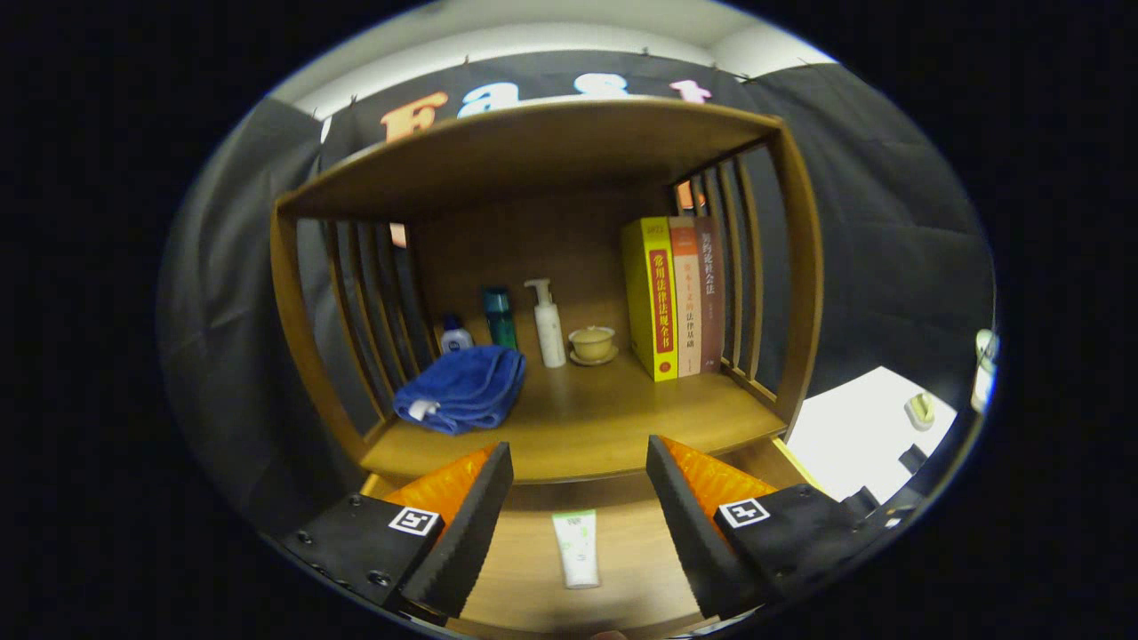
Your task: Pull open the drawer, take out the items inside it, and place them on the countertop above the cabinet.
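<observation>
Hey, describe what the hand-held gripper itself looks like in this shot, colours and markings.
The hand-held gripper has two wedge-shaped fingers with orange ribbed outer sides and black, finely toothed foam-like pads on the inner faces. Each finger sits on a black block with small screws, and each block carries a square white tag with a black pattern. No cables are visible.

A staged household booth draped in black cloth (889, 222). A wooden cabinet (551, 151) holds books (680, 298), toiletry bottles (547, 324), a folded blue towel (462, 391) and a teacup (591, 342).
</observation>
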Motion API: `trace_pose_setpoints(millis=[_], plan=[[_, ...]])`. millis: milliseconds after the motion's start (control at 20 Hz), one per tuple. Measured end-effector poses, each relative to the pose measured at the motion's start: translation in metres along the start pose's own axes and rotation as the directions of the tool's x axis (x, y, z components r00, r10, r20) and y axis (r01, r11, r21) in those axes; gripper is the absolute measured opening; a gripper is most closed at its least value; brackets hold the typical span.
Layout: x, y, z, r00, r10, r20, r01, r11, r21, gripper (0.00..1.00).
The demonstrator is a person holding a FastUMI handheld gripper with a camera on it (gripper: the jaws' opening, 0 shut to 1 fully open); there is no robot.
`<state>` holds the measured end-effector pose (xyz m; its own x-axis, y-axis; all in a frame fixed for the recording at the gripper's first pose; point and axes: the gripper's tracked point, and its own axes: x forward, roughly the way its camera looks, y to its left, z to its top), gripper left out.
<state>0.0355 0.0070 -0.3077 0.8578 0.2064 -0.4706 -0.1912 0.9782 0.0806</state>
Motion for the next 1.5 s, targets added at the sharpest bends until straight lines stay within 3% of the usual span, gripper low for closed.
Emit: trace_pose_setpoints(millis=[450, 850, 1200, 1500], plan=[[0.057, 0.022, -0.088, 0.944, 0.048, -0.327, -0.071, 0.996, -0.057, 0.99], [0.063, 0.014, -0.169, 0.837, 0.022, -0.547, -0.065, 0.996, -0.059, 0.99], [0.063, 0.009, -0.214, 0.745, 0.008, -0.667, -0.072, 0.995, -0.068, 0.99], [0.058, 0.005, -0.244, 0.668, -0.005, -0.744, -0.044, 0.998, -0.047, 0.88]])
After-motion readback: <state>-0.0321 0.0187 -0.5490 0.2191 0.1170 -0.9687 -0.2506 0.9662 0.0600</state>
